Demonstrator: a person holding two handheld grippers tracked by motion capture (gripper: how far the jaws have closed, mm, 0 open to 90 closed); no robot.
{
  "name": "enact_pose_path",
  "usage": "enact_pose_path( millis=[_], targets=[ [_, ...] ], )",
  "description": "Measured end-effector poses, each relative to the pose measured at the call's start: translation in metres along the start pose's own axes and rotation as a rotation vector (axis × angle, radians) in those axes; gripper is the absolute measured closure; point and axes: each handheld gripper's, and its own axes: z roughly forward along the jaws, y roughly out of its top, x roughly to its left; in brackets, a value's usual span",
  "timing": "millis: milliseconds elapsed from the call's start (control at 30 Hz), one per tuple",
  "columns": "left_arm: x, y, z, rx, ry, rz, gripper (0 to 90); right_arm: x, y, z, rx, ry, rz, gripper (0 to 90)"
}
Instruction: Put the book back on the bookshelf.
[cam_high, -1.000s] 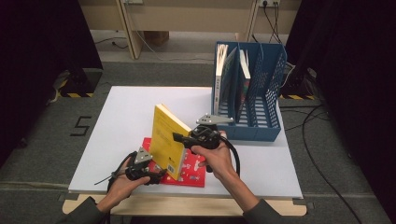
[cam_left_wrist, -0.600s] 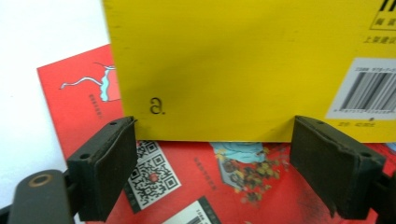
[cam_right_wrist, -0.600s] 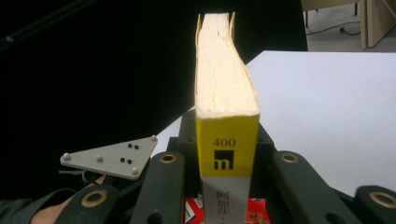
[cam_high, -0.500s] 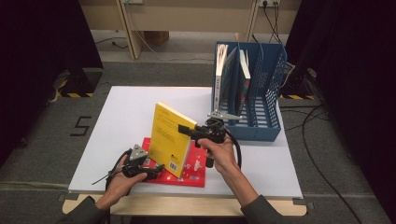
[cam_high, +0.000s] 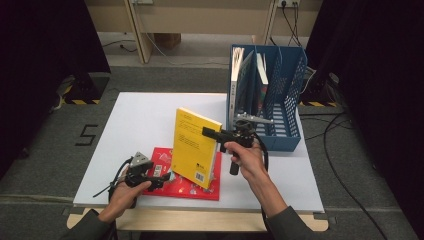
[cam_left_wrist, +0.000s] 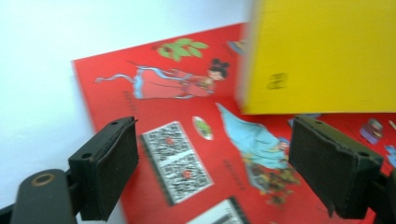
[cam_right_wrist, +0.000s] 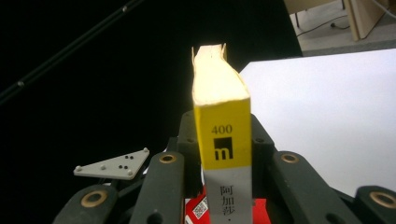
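1. My left gripper (cam_high: 159, 182) is sitting low at the near-left of the table (cam_high: 145, 115), jaws spread wide, gripping nothing; it's hovering over the red book (cam_left_wrist: 187, 154).
2. Red book is lying flat on the table, near the front edge.
3. Yellow book (cam_high: 195, 147) is standing upright, its lower edge over the red book.
4. My right gripper (cam_high: 212, 132) is pinching the yellow book at its spine, jaws pressed tight on it.
5. Blue file rack (cam_high: 290, 75) is sitting at the table's far-right, holding a few upright books (cam_high: 239, 65) in its left slots.
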Motion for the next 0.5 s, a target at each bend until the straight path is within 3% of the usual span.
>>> enact_pose_path(
  millis=[67,133,300,400,500],
  targets=[
    [0.01,0.002,-0.003,-0.019,0.016,-0.027,15.3,-0.001,0.002,-0.008,-0.011,-0.007,0.014,74.0],
    [0.023,0.005,-0.007,-0.045,0.024,-0.081,15.3,-0.002,0.005,-0.017,-0.024,-0.014,0.017,74.0],
    [0.052,0.005,-0.016,-0.072,0.094,-0.133,15.1,-0.005,0.013,-0.042,-0.064,-0.047,0.032,73.3],
    [0.062,0.003,-0.014,-0.043,0.16,-0.097,14.9,-0.005,0.017,-0.054,-0.09,-0.06,0.024,73.1],
    [0.068,0.0,-0.01,-0.007,0.188,-0.084,14.9,-0.005,0.022,-0.067,-0.113,-0.067,0.027,73.1]
  ],
)
